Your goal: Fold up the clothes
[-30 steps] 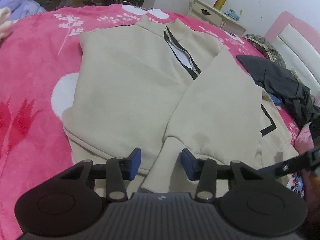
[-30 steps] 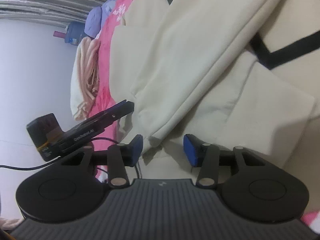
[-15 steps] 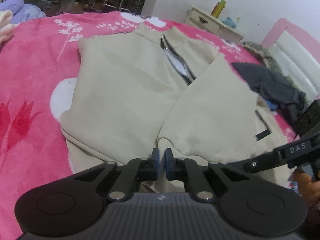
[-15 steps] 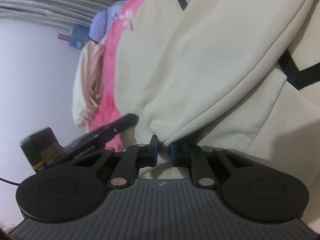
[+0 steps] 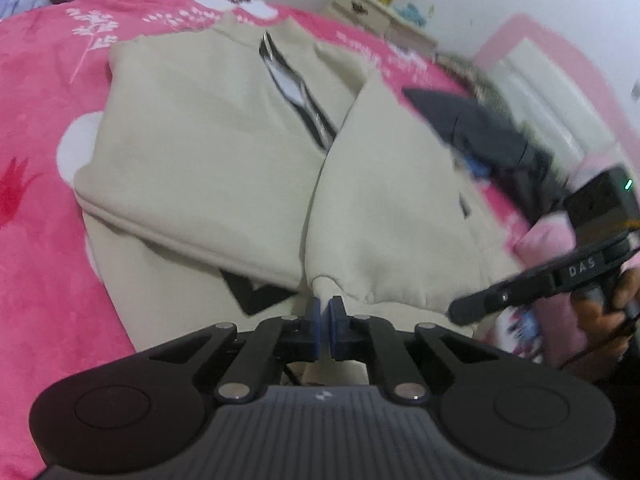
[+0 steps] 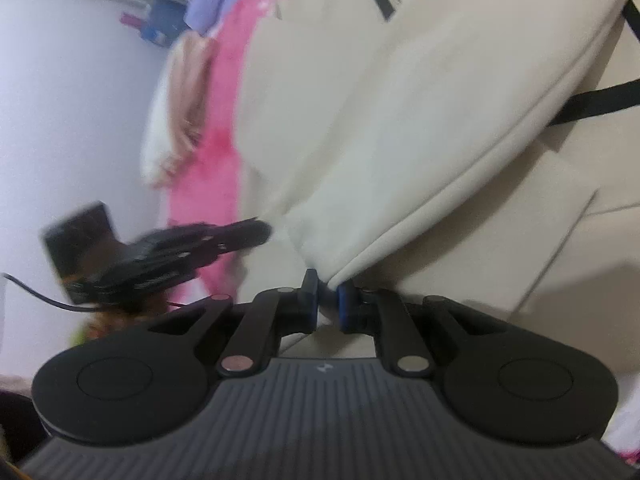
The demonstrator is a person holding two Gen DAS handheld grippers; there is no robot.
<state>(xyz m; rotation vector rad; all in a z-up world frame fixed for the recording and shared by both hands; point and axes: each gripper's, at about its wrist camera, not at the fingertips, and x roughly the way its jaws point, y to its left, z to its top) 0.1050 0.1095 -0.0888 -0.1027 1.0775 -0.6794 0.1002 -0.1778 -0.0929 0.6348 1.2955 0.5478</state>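
Left tongs [image 5: 325, 307]: clenching a bunched tip of the beige sweatshirt's [image 5: 208, 148] near edge, blue pads [image 5: 315, 312] pressing the cloth between them.
Right tongs [image 6: 327, 297]: likewise clenching a corner of the same garment, fabric pinched between the blue pads [image 6: 345, 300]; also showing in the left view at the right edge, gripped by a hand [image 5: 604, 300].
Beige sweatshirt: lying spread on the bed, front up, zip [image 5: 298, 92] part open at the collar, one sleeve [image 5: 384, 200] folded across the body, near edge lifting toward the tongs.
Black stripe [image 5: 256, 294]: showing on the lower layer just beyond the left tongs.
Pink blanket [image 5: 36, 128]: covering the bed under the garment, printed with white and red flowers.
Dark clothes [image 5: 476, 128]: lying in a heap on the bed beside the sweatshirt, toward the headboard.
Headboard [image 5: 552, 92]: pink and white, standing past the dark heap.
Nightstand [image 5: 380, 12]: standing farthest off against the wall, carrying blurred small items.
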